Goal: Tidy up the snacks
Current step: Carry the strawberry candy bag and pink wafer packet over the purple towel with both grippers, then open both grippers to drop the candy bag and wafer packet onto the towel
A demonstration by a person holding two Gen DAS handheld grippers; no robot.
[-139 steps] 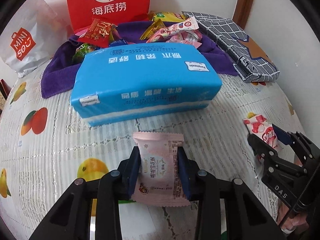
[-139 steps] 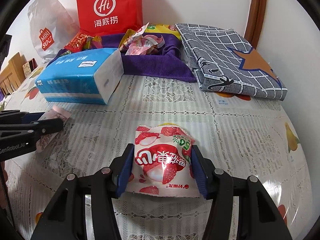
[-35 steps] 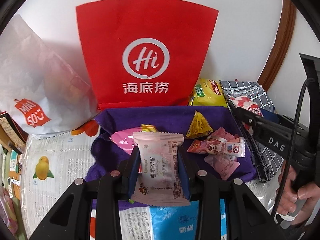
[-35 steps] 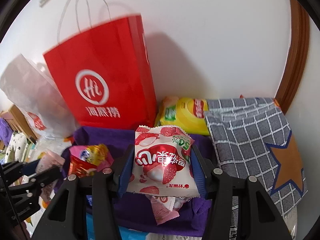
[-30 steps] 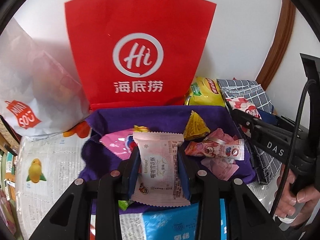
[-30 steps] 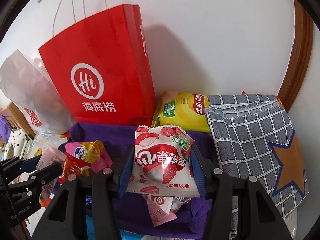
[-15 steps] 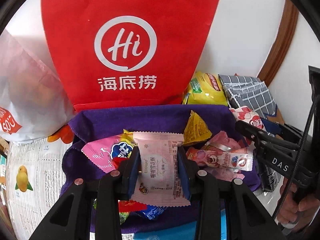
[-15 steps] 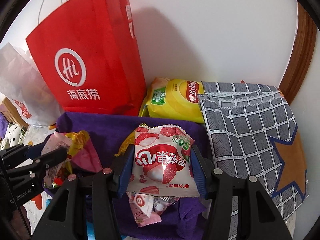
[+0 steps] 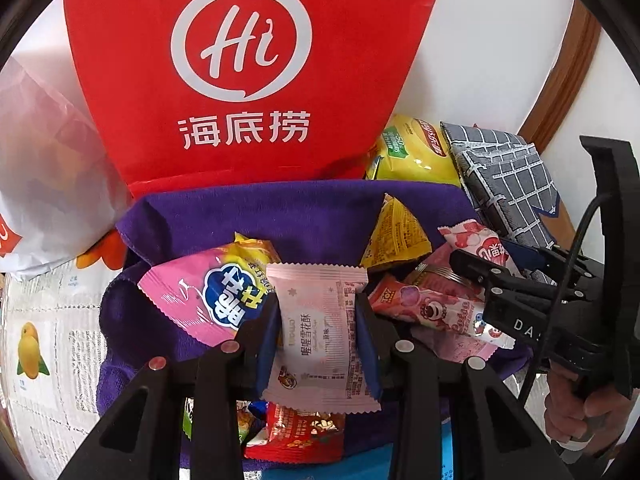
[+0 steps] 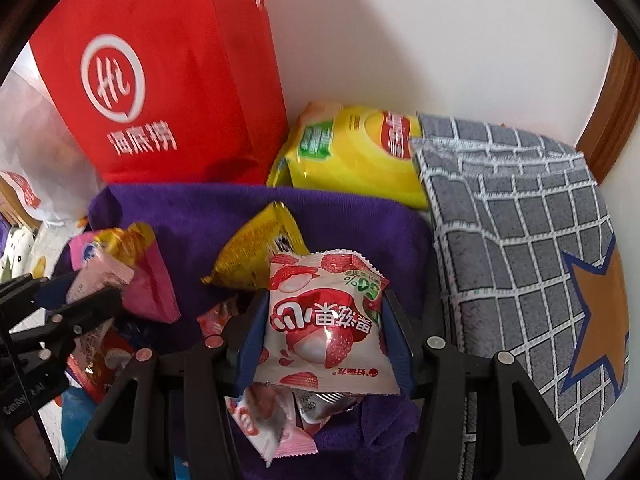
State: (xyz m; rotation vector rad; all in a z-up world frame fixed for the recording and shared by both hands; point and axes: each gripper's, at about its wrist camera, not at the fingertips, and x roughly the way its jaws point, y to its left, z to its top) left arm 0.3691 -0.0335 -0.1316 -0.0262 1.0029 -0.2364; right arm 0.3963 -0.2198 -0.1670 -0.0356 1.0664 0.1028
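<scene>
My left gripper (image 9: 316,312) is shut on a pale pink pastry packet (image 9: 318,332), held over the purple cloth (image 9: 280,212) where several snacks lie. My right gripper (image 10: 324,316) is shut on a white and red lychee candy packet (image 10: 320,320), above the right part of the same purple cloth (image 10: 224,216). On the cloth lie a pink and yellow packet (image 9: 208,292), a yellow triangular packet (image 9: 396,236), and a pink bear-print packet (image 9: 428,308). The right gripper (image 9: 500,264) shows at the right of the left wrist view, with a hand (image 9: 580,408) on its grip.
A red paper bag (image 9: 240,72) stands against the wall behind the cloth. A yellow chip bag (image 10: 352,152) leans beside it. A grey checked cloth with an orange star (image 10: 532,240) lies to the right, a white plastic bag (image 9: 44,160) to the left. A blue tissue pack (image 9: 444,452) peeks below.
Both grippers have sunk toward the purple cloth, so the snacks and the red bag look larger. Each still holds its packet.
</scene>
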